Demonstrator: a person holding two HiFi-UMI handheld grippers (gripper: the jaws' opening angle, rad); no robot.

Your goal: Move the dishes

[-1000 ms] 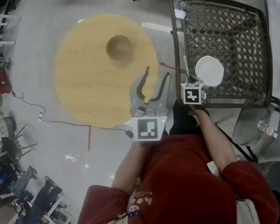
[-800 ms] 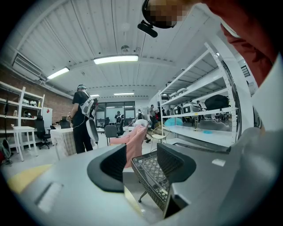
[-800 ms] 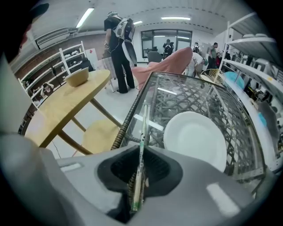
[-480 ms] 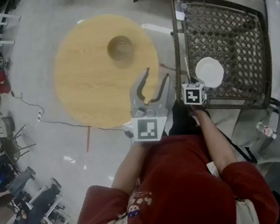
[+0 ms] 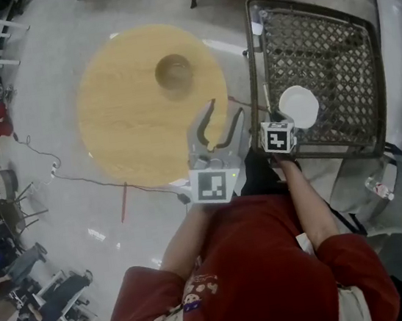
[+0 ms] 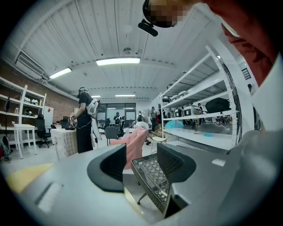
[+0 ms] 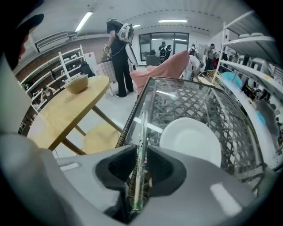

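Observation:
A white plate [image 5: 299, 106] lies on the dark lattice table [image 5: 334, 48], and it shows again as the plate [image 7: 190, 141] just beyond my right jaws. My right gripper [image 5: 272, 120] hangs at that table's left edge, shut on a thin clear stick [image 7: 140, 150] with a green end that points up and forward. A wooden bowl [image 5: 173, 72] stands on the round wooden table [image 5: 129, 122]. My left gripper [image 5: 225, 112] is open and holds nothing, at the round table's near right edge. In its own view the left gripper [image 6: 140, 165] frames the lattice table [image 6: 152, 176].
A stool [image 7: 99, 137] stands under the round table. A pink cloth-covered chair [image 7: 163, 66] is behind the lattice table, and shelving [image 7: 256, 62] runs along the right. A person [image 7: 118, 53] stands further back. Cables [image 5: 53, 162] trail on the floor at left.
Both grippers keep their places and states. The head view has only drifted slightly.

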